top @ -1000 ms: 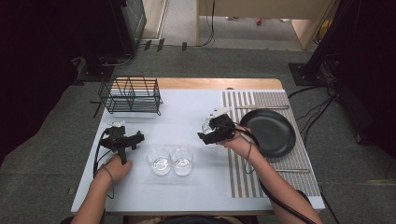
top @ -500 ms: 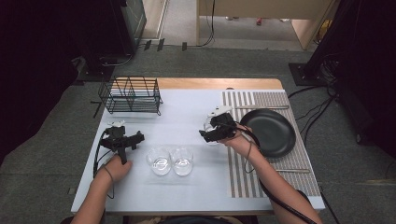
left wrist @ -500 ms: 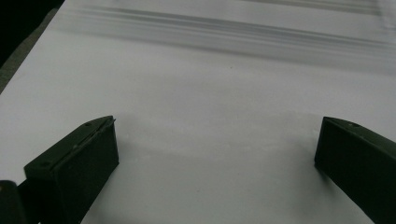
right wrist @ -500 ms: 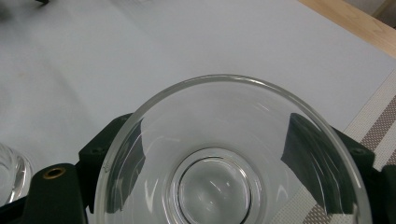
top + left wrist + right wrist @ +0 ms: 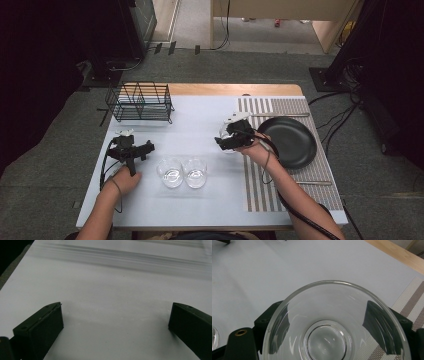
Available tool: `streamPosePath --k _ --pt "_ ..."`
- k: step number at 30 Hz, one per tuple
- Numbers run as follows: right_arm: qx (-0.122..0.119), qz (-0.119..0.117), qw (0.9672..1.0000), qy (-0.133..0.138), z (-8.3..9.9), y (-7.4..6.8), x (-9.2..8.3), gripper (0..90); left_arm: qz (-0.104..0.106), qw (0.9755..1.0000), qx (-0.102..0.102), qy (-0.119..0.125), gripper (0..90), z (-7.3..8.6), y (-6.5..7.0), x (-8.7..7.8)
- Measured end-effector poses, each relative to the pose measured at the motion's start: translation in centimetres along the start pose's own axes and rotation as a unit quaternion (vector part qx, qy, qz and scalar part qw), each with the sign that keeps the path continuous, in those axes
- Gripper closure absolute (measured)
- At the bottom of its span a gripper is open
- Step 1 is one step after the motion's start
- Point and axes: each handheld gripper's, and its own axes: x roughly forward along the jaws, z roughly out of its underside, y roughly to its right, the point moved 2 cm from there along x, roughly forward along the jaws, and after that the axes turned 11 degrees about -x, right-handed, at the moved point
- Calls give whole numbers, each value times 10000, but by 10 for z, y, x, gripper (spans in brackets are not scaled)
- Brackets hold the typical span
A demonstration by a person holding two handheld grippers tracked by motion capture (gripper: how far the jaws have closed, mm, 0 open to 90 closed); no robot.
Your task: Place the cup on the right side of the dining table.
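Your right gripper [image 5: 226,141] is clamped on a clear glass bowl [image 5: 337,322] beside the striped mat's [image 5: 260,185] left edge, while your left gripper [image 5: 142,148] rests with jaws apart over the table [image 5: 200,120].

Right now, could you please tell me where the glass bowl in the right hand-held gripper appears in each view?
High view: the glass bowl sits right of centre, mostly hidden under the right hand-held gripper, at the striped mat's left edge.
Left gripper view: not in it.
Right gripper view: the bowl fills the lower middle, between the black jaws.
Shared landmark: the striped mat.
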Motion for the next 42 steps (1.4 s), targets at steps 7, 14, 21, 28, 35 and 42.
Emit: streamPosePath --k 7,14,21,28,35,42 --pt "20 17 10000 -1 0 3 1 194 9 10000 -2 6 0 0 0 0" --pt "87 21 10000 11 -1 7 3 194 14 10000 -7 13 0 0 0 0" --pt "131 23 9999 -3 -2 10 6 193 21 10000 -15 17 0 0 0 0" --pt "149 100 9998 -7 0 15 6 193 21 10000 -13 16 0 0 0 0" --pt "223 155 9996 -5 1 20 6 194 18 10000 -11 14 0 0 0 0" --pt "277 196 9994 4 2 23 7 193 19 10000 -12 16 0 0 0 0"
